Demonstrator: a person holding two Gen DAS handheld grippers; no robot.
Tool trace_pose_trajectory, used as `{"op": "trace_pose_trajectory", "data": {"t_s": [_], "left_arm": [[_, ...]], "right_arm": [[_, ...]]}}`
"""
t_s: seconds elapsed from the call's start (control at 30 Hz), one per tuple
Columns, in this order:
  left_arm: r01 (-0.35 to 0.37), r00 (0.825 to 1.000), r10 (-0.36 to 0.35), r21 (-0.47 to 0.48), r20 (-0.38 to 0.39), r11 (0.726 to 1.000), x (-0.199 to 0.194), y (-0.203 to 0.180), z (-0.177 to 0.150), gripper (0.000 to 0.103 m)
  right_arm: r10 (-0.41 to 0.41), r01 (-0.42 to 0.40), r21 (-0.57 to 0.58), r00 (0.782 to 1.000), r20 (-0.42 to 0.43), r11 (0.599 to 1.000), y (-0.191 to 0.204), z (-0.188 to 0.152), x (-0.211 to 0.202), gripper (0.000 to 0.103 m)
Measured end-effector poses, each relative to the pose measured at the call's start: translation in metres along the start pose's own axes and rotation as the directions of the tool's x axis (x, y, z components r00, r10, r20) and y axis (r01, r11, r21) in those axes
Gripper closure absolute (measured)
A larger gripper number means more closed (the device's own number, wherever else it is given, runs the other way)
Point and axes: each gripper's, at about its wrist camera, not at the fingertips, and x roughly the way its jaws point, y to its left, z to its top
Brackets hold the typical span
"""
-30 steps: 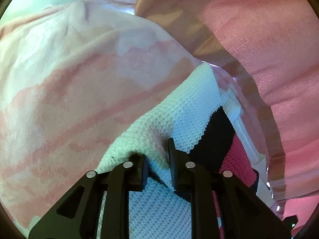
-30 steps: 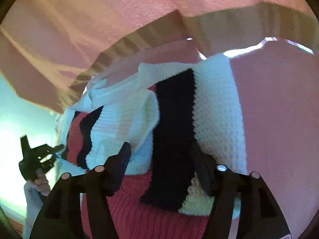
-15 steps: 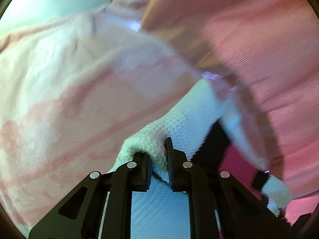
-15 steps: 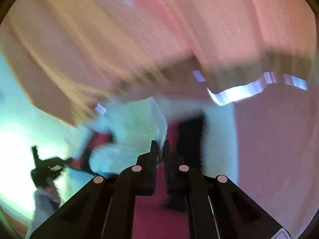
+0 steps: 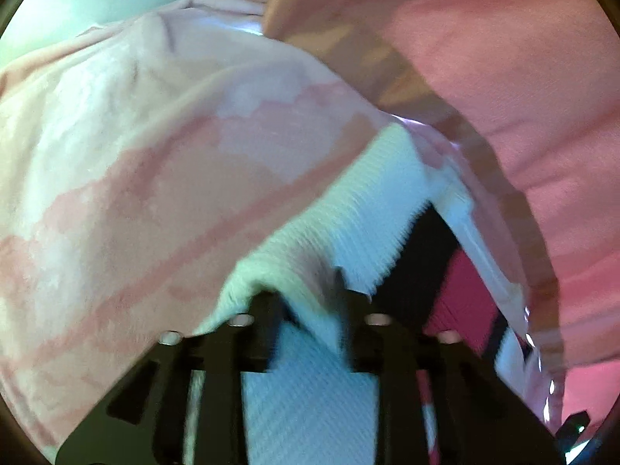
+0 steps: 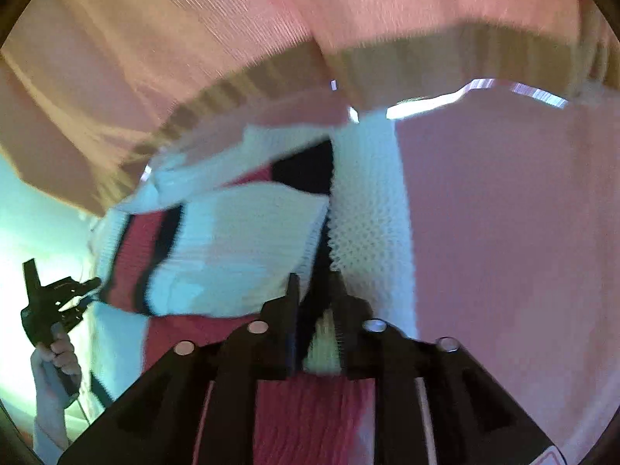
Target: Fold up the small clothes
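A small knit sweater with white, black and red stripes (image 5: 348,213) lies on pink bedding. My left gripper (image 5: 306,302) is shut on a white fold of it, the knit bunched between the jaws. In the right wrist view the same sweater (image 6: 248,240) is partly folded over itself. My right gripper (image 6: 316,294) is shut on its edge, with black and white knit pinched between the jaws. The left gripper (image 6: 58,298) shows at the far left of that view, in a hand, at the sweater's other side.
A pink and white fleece blanket (image 5: 155,174) covers the surface to the left. A pink curtain or sheet with a tan hem (image 6: 348,38) hangs close behind the sweater. A smoother pink cloth (image 6: 503,232) lies to the right.
My right gripper was open over the sweater a second ago; it has closed on the knit edge. My left gripper has kept its hold. The sweater has shifted and folded a little.
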Motion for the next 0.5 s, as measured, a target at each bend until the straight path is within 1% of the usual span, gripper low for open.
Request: {"op": "trace_pose_trajectory", "data": {"t_s": [0.03,0.07,0.1,0.13,0.23,0.27,0.3,0.33,0.4,0.47,0.5], "left_arm": [[0.001,1.0,-0.001,0.022,-0.001,1.0,-0.008,-0.003,-0.004,0.048],[-0.019,1.0,0.019,0.053,0.007,0.998,-0.023,-0.002,-0.012,0.04],[-0.027,1.0,0.026,0.067,0.015,0.997,-0.032,0.0,-0.018,0.032],[-0.028,0.999,0.027,0.082,0.02,0.996,-0.042,0.003,-0.024,0.03],[0.006,1.0,-0.005,0.112,-0.002,0.994,-0.069,0.019,-0.051,0.019],[0.01,1.0,-0.009,0.115,-0.017,0.993,-0.078,0.033,-0.069,0.019],[0.014,0.999,-0.01,0.111,-0.033,0.994,-0.081,0.04,-0.078,0.019],[0.028,0.997,-0.021,0.099,-0.068,0.995,-0.087,0.055,-0.095,0.019],[0.044,0.992,-0.034,0.082,-0.124,0.996,-0.091,0.076,-0.12,0.019],[0.057,0.985,-0.049,0.048,-0.163,0.997,-0.096,0.096,-0.141,0.019],[0.067,0.988,-0.059,0.054,-0.14,0.996,-0.104,0.101,-0.149,0.019]], "right_arm": [[0.009,-0.008,-0.01,1.0,0.013,1.0,0.0,-0.002,-0.011,0.072],[-0.001,0.002,-0.016,1.0,0.031,1.0,-0.003,-0.009,-0.029,0.066],[-0.019,0.019,-0.01,0.999,0.043,1.0,-0.004,-0.016,-0.043,0.055],[-0.025,0.025,0.002,0.998,0.05,1.0,-0.006,-0.031,-0.057,0.052],[-0.007,0.007,0.004,1.0,0.009,1.0,-0.011,-0.073,-0.077,0.052],[-0.008,0.008,0.003,1.0,-0.015,1.0,-0.013,-0.096,-0.084,0.051],[-0.002,0.002,0.009,0.999,-0.04,1.0,-0.017,-0.114,-0.088,0.05],[0.035,-0.033,0.023,0.996,-0.082,0.999,-0.019,-0.14,-0.09,0.05],[0.083,-0.078,0.048,0.99,-0.111,0.996,-0.029,-0.182,-0.1,0.05],[0.107,-0.097,0.077,0.984,-0.143,0.992,-0.028,-0.22,-0.099,0.05],[0.138,-0.126,0.094,0.981,-0.136,0.988,-0.028,-0.236,-0.1,0.05]]}}
